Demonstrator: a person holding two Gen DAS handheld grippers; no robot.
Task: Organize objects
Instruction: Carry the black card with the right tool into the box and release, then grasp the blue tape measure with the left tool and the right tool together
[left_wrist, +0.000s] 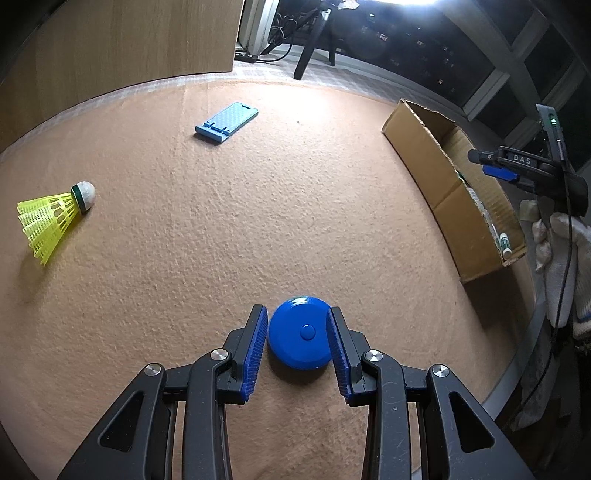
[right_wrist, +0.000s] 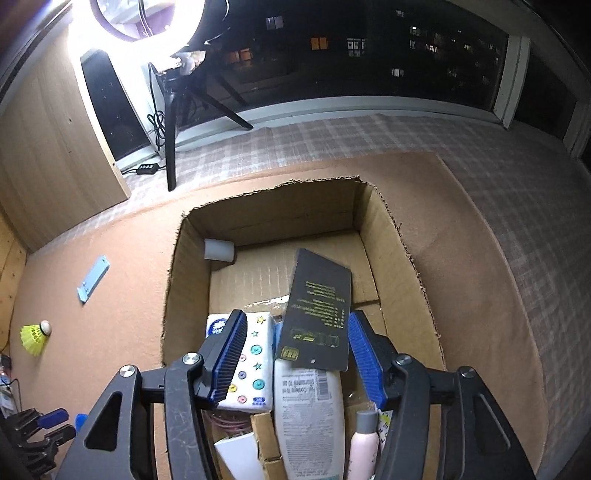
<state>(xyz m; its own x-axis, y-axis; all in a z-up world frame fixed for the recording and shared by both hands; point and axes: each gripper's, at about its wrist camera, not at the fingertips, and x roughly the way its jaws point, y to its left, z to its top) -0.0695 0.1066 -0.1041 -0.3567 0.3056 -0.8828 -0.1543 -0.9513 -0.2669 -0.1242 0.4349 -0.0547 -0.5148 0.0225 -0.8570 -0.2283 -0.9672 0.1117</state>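
A round blue disc (left_wrist: 299, 338) lies on the tan mat (left_wrist: 207, 236), and my left gripper (left_wrist: 298, 341) is shut on it, one pad against each side. My right gripper (right_wrist: 295, 354) hangs open over the cardboard box (right_wrist: 188, 277). A black card (right_wrist: 317, 314) lies tilted in the box under its jaws, touching neither pad. In the left wrist view, the right gripper (left_wrist: 480, 162) shows above the box (left_wrist: 424, 158) in a gloved hand (left_wrist: 561, 251). A yellow shuttlecock (left_wrist: 55, 218) and a blue phone stand (left_wrist: 227, 122) lie loose on the mat.
The box also holds a tissue pack (right_wrist: 255, 354), a white bottle (right_wrist: 310, 413), a pink bottle (right_wrist: 364, 443) and a white cylinder (right_wrist: 218, 250). A wooden cabinet (left_wrist: 122, 40) stands at the back left and a tripod (right_wrist: 173, 122) behind the mat. The table edge (left_wrist: 517, 365) curves on the right.
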